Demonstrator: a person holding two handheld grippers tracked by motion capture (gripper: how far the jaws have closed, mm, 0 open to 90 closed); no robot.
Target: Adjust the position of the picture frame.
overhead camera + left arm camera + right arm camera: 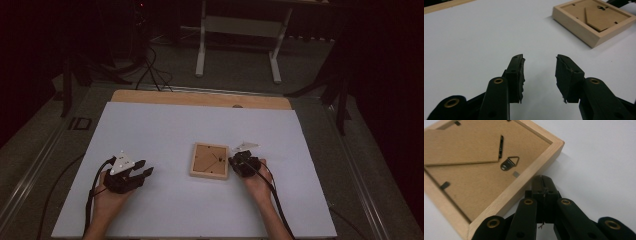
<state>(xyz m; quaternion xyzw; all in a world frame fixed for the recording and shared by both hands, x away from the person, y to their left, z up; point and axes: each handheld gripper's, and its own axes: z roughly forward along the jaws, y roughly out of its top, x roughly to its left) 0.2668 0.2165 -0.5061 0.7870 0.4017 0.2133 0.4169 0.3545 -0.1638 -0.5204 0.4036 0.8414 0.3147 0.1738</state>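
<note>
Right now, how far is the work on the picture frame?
Done: the picture frame lies face down on the white table. In hand: the right gripper, shut and empty, is at the frame's outer edge. Left: nothing holds the frame yet; the left gripper is open, apart from it.

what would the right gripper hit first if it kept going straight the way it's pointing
Most likely the wooden picture frame. The right gripper, jaws shut, has its tip right by the frame's outer edge; whether it touches already is unclear.

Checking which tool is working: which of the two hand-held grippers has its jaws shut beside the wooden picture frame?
The right hand-held gripper, jaws shut against the light wooden picture frame; the left hand-held gripper stands open, apart.
</note>
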